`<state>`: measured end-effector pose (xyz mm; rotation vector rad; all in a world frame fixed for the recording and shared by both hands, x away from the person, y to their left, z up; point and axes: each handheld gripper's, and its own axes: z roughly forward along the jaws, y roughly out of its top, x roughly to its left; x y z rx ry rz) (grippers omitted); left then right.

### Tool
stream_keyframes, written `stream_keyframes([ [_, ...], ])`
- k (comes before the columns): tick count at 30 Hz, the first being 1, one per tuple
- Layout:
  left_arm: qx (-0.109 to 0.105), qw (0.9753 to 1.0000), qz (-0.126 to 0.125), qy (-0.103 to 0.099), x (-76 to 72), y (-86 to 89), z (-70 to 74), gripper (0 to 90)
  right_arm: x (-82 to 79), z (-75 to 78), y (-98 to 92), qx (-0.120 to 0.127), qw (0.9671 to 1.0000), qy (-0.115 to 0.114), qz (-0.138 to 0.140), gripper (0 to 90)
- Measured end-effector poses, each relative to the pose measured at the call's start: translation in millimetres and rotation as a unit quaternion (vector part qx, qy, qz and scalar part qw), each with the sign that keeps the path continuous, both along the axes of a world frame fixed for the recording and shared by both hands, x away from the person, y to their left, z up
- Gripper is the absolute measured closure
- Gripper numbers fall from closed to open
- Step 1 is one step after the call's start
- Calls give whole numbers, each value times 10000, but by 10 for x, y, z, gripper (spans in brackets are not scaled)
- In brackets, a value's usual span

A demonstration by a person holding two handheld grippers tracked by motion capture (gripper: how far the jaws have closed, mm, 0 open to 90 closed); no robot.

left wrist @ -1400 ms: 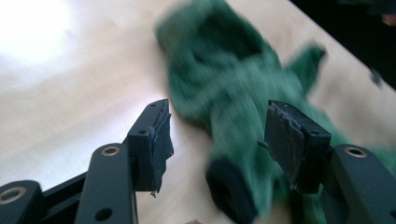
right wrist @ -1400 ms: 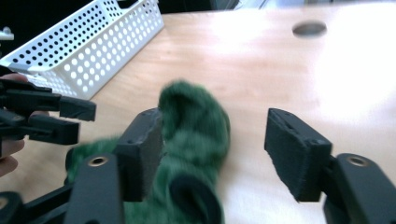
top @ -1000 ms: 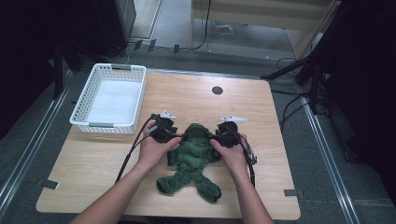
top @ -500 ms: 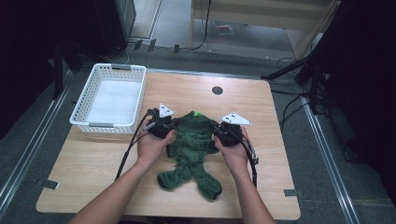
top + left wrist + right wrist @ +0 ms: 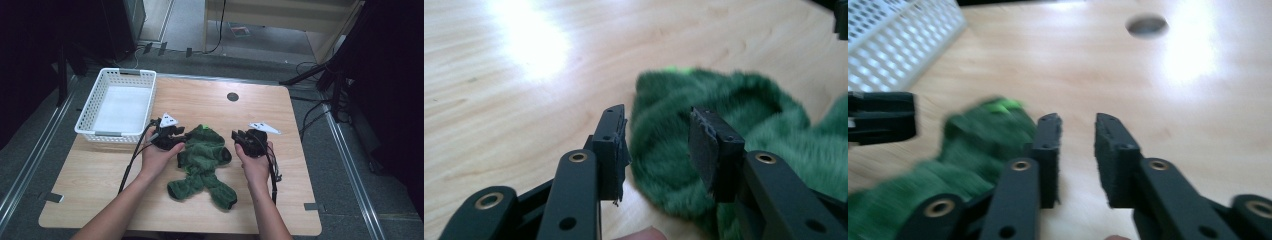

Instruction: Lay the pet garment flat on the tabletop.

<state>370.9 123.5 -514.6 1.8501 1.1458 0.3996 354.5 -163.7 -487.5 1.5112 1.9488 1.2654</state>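
With both jaws parted and empty beside fuzzy green cloth garment (image 5: 202,162), mid-bench, seemingly between grips. Next: left gripper (image 5: 659,150) regrasping nearest edge; right gripper (image 5: 1075,150) likewise.

No text, label, brand, number or sign can be read anywhere on the scene at this moment.

I see green fuzzy garment (image 5: 202,162) crumpled flat on surface (image 5: 300,200), mid-front, legs splayed toward me.
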Motion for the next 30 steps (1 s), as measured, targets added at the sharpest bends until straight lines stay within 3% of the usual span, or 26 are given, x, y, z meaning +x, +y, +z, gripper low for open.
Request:
stream_keyframes([
  [3, -131, 9997, 187, 31, 94, -33, -1, 622, 115, 124, 246, -32, 9994, -71, 340, 803],
  [4, -98, 9998, 147, 98, 122, -64, -13, 637, 165, 142, 332, 100, 9990, 19, 434, 818],
  [5, -84, 9997, 53, 206, 144, -102, -32, 704, 270, 124, 493, 328, 9977, 288, 519, 835],
  [7, -5, 9992, -156, 370, 171, -167, -99, 725, 319, 90, 573, 306, 9971, 412, 569, 839],
  [9, 151, 9977, -423, 514, 172, -218, -177, 756, 410, -25, 690, 33, 9959, 602, 676, 842],
  [11, 384, 9947, -756, 580, 154, -253, -240, 759, 494, -200, 716, -247, 9934, 955, 583, 844],
  [13, 602, 9921, -929, 589, 144, -269, -283, 752, 532, -331, 671, -328, 9906, 1218, 523, 846],
  [15, 530, 9927, -872, 637, 157, -250, -283, 747, 536, -454, 598, -425, 9890, 1346, 436, 860],
  [17, 489, 9934, -778, 684, 170, -244, -278, 741, 512, -494, 552, -266, 9909, 1243, 451, 868],
  [19, 422, 9944, -670, 696, 175, -239, -271, 716, 490, -498, 554, -410, 9917, 1127, 462, 873],
  [21, 49, 9974, -445, 568, 171, -194, -239, 649, 449, -508, 595, -641, 9924, 929, 482, 871],
  [22, -171, 9984, -227, 498, 172, -162, -216, 649, 449, -508, 595, -641, 9924, 929, 482, 871],
  [23, -372, 9981, 25, 491, 183, -119, -193, 645, 439, -517, 593, -587, 9932, 905, 445, 871],
  [25, -480, 9971, 245, 544, 203, -94, -181, 648, 428, -545, 555, -303, 9946, 919, 386, 874],
  [26, -443, 9971, 196, 594, 214, -112, -192, 649, 423, -562, 531, -155, 9951, 912, 359, 879],
  [30, 49, 9975, -207, 672, 206, -228, -251, 657, 421, -568, 533, -253, 9954, 820, 421, 881],
])
